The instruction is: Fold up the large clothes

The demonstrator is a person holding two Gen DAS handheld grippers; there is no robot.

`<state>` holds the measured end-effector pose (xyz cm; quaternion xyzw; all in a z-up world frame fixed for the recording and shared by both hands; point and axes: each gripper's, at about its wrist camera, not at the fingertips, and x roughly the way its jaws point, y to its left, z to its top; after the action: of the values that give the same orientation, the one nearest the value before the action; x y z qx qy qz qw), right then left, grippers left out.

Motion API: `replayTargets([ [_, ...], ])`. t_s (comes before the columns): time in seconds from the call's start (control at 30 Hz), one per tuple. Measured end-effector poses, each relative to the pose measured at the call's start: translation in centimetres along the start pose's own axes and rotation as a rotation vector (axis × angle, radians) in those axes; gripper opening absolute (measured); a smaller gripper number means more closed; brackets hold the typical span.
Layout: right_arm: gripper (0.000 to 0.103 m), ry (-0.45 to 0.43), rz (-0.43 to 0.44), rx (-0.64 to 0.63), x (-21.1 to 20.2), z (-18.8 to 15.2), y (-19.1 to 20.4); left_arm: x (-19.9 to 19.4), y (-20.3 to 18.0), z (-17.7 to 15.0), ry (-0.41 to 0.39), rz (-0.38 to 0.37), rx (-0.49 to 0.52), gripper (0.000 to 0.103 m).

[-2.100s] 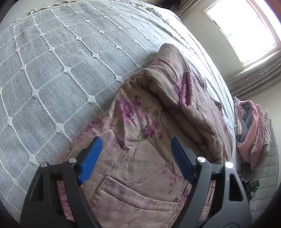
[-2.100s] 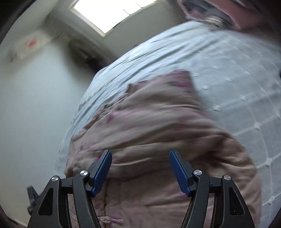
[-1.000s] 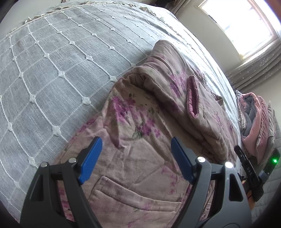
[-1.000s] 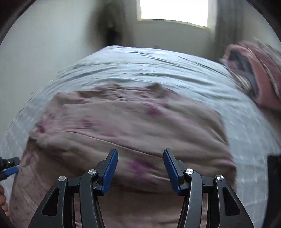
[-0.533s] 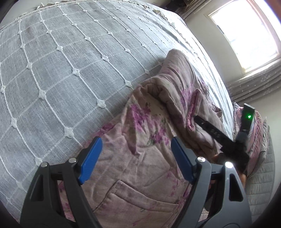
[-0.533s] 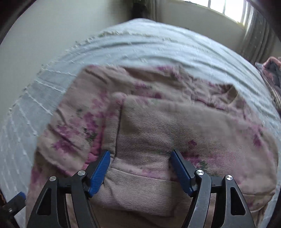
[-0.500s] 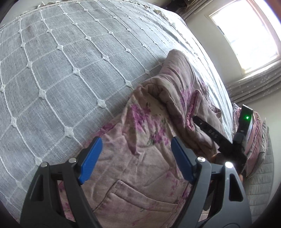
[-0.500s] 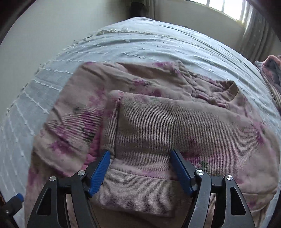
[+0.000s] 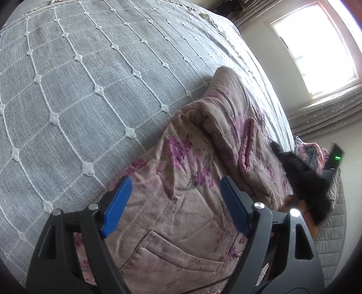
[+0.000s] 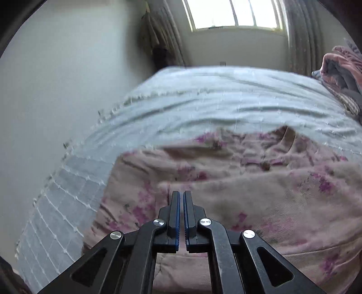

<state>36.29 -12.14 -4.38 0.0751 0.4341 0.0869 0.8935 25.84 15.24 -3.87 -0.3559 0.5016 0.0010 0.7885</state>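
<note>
Blue ribbed pads line both tools. The right gripper (image 10: 181,196) has its jaws pressed together, tips at a seam of the floral quilted garment (image 10: 260,192); whether any cloth is pinched between them cannot be told. The left gripper (image 9: 175,199) stands with its jaws wide, the garment's lower part with a patch pocket (image 9: 176,255) spread between and beneath them, untouched by the pads. The garment is dusty pink with purple flowers, padded and stitched, one part folded over into a thick roll. It lies on a grey bedspread (image 9: 67,79) crossed by white knotted cord in diamonds. Pink and grey bedding (image 10: 339,67) is piled at the far side, below a bright window (image 10: 235,13).
</note>
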Motion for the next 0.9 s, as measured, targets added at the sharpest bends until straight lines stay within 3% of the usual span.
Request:
replayTargets([
  [0.07, 0.011, 0.113, 0.001, -0.028, 3.0, -1.5, 0.1, 0.0, 0.0, 0.0, -0.001, 0.002, 0.0, 0.081],
  [0.13, 0.011, 0.04, 0.024, -0.02, 2.3, -2.2, -0.1, 0.1, 0.0, 0.2, -0.003, 0.004, 0.0, 0.081],
  [0.23, 0.016, 0.028, 0.129, 0.068, 0.4, -2.1, -1.3, 0.0, -0.1, 0.3, -0.011, 0.008, 0.007, 0.081],
  [0.37, 0.023, -0.035, 0.125, 0.031, -4.2, -2.7, -2.5, -0.2, -0.1, 0.3, -0.013, 0.011, 0.013, 0.081],
  [0.43, 0.03, -0.068, 0.123, 0.011, -7.3, -4.1, -3.7, -0.3, -0.3, 0.2, -0.013, 0.007, 0.025, 0.081],
  [0.47, 0.043, -0.076, 0.134, 0.016, -8.7, -4.9, -4.3, -0.3, -0.4, 0.2, -0.013, 0.008, 0.03, 0.081],
  [0.5, 0.062, -0.09, 0.151, 0.032, -10.4, -6.2, -5.2, -0.3, -0.5, 0.1, -0.014, 0.01, 0.036, 0.081],
  [0.57, 0.072, -0.121, 0.166, 0.057, -13.7, -8.8, -7.1, -0.1, -0.8, 0.0, -0.011, 0.016, 0.048, 0.081],
  [0.73, 0.075, -0.116, 0.043, 0.17, -20.4, -16.6, -13.0, 0.1, -1.5, -0.4, -0.016, 0.031, 0.075, 0.081],
  [0.9, 0.077, -0.099, -0.04, 0.312, -23.0, -22.6, -18.5, 0.2, -2.9, -1.7, -0.021, 0.063, 0.152, 0.081],
])
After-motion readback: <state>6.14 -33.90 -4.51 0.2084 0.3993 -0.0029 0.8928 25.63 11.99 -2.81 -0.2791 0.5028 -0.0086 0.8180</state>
